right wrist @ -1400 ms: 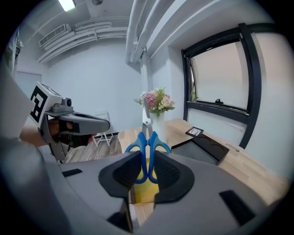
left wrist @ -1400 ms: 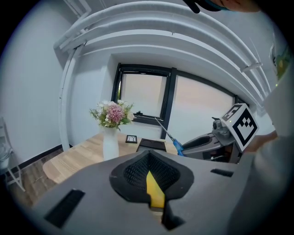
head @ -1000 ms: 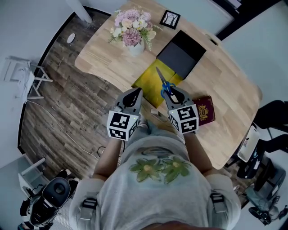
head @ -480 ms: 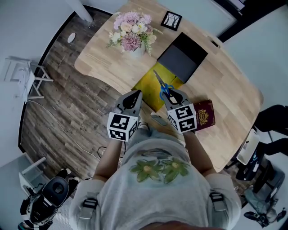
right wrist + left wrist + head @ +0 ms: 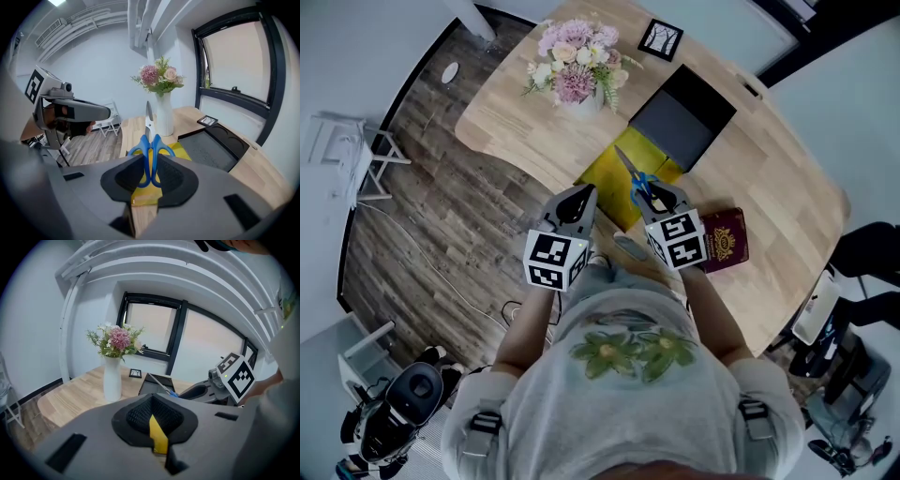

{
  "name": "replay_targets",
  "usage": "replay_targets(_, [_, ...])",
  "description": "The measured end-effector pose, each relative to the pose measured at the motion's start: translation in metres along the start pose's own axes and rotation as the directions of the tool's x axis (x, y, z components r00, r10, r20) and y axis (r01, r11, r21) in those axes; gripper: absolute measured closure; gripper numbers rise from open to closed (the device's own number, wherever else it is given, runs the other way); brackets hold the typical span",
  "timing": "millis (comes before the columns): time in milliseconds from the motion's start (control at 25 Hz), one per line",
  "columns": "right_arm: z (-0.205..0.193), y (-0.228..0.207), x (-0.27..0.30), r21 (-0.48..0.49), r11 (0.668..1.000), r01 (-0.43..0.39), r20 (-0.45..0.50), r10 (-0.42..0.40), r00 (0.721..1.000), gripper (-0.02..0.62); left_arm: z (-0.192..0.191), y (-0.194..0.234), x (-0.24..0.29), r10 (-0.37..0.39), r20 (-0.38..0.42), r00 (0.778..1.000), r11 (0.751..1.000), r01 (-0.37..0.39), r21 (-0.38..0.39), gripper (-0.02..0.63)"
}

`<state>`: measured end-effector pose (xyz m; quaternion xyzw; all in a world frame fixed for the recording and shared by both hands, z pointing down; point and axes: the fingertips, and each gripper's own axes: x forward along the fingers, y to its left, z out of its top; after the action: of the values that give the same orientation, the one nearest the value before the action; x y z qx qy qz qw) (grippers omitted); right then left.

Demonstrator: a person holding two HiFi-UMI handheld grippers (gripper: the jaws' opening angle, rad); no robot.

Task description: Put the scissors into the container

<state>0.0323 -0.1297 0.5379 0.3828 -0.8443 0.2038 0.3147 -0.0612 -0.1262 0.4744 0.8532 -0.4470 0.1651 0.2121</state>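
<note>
Blue-handled scissors (image 5: 636, 178) are clamped by their handles in my right gripper (image 5: 661, 199), with the closed blades pointing out ahead over a yellow cloth (image 5: 614, 178). In the right gripper view the handles (image 5: 150, 152) sit between the pads and the blade rises toward the vase. The container (image 5: 680, 117), an open dark grey box with its lid laid back, lies on the wooden table just beyond the cloth, also seen as the box (image 5: 213, 145). My left gripper (image 5: 575, 202) hovers shut and holds nothing, beside the right one at the table's near edge.
A white vase of flowers (image 5: 575, 66) stands at the table's far left, with a small framed picture (image 5: 659, 39) behind the container. A dark red booklet (image 5: 725, 239) lies right of my right gripper. Folding racks (image 5: 352, 164) stand on the wood floor at left.
My right gripper has drifted slightly left with the scissors, whose blade tip now sits a little further left over the yellow cloth. The left gripper has stayed put.
</note>
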Motion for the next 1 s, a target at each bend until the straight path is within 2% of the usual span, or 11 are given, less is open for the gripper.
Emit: replay_targets(1000, [-0.027,-0.010,0.032,-0.007,1.000,-0.004,-0.079,0.003,0.997,0.514,-0.008,0.007,0.002,0.017,-0.009,1.000,1.000,-0.017,-0.022,0.600])
